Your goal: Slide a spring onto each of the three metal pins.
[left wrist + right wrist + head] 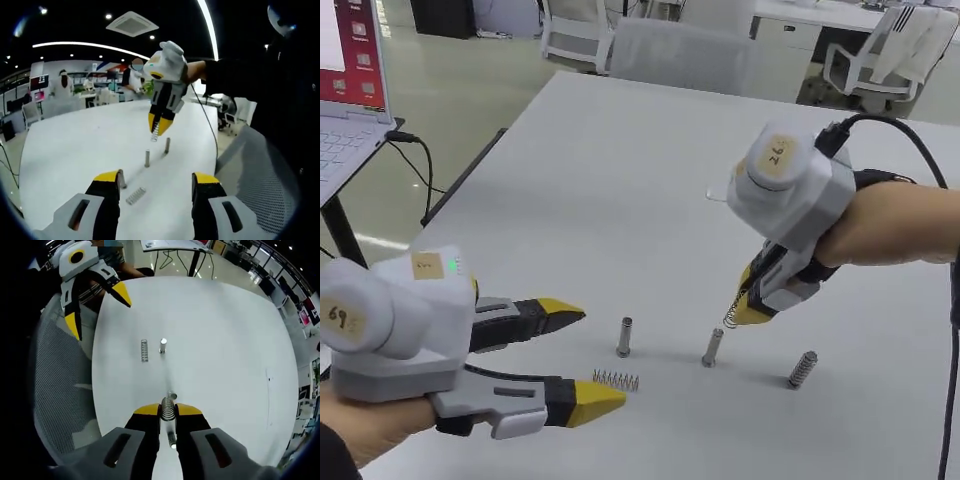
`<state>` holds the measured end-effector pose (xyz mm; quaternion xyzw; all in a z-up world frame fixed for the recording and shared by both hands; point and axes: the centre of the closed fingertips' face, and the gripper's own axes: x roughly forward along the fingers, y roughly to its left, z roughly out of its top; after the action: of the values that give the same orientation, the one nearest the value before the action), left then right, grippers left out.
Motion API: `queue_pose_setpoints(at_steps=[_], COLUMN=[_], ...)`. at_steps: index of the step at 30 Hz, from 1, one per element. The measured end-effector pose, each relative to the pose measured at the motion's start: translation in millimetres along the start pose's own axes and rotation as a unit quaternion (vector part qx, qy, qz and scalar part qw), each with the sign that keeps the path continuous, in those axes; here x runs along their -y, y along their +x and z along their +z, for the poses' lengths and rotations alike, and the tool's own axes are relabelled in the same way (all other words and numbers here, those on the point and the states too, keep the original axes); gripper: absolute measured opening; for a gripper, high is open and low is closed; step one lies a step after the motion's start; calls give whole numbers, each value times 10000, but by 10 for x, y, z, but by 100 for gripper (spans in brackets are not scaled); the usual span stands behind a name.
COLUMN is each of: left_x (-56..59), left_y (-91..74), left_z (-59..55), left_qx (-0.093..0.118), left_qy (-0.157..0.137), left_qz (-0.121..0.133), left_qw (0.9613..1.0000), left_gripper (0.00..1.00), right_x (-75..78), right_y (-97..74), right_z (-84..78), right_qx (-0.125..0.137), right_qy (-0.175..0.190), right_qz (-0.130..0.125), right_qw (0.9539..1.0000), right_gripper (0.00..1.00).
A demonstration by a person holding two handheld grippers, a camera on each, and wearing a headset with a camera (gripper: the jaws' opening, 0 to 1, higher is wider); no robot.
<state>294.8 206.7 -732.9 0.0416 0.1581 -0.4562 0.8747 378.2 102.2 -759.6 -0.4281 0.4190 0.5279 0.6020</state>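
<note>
Grips a spring (pixel 168 411) in the right claw (pixel 750 312), jaws nearly closed on its upper coils, lower end hanging free and roughly upright. Hovers it just above and a touch right of the middle pin (pixel 712 347), which stands upright on the table (pixel 620 180). Calls for lining spring axis on pin axis, then straight down. Right claw plainly nearer that pin. Right pin (pixel 802 369) already sleeved in a spring; left pin (pixel 624 337) bare. Holds left claw (pixel 582 355) wide open and empty at near left, loose spring (pixel 616 379) flat just ahead of its tips, long axis left–right.
</note>
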Motion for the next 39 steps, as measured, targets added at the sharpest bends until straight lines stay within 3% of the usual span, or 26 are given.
queue_pose_setpoints(at_steps=[15, 25, 39], left_x=[44, 31, 16], left_y=[34, 31, 38], left_z=[-102, -122, -154], left_qx=[-134, -150, -210], left_qy=[-53, -93, -115], left_qz=[1, 28, 41], left_qw=[9999, 9998, 9997], left_gripper=[54, 53, 53], right_x=[115, 90, 33], right_y=[284, 401, 692], right_z=[-65, -70, -155], right_qx=[-367, -509, -734], right_qy=[-38, -128, -115], right_qz=[123, 219, 382], right_qw=[9992, 9984, 9965], right_gripper=[8, 8, 8])
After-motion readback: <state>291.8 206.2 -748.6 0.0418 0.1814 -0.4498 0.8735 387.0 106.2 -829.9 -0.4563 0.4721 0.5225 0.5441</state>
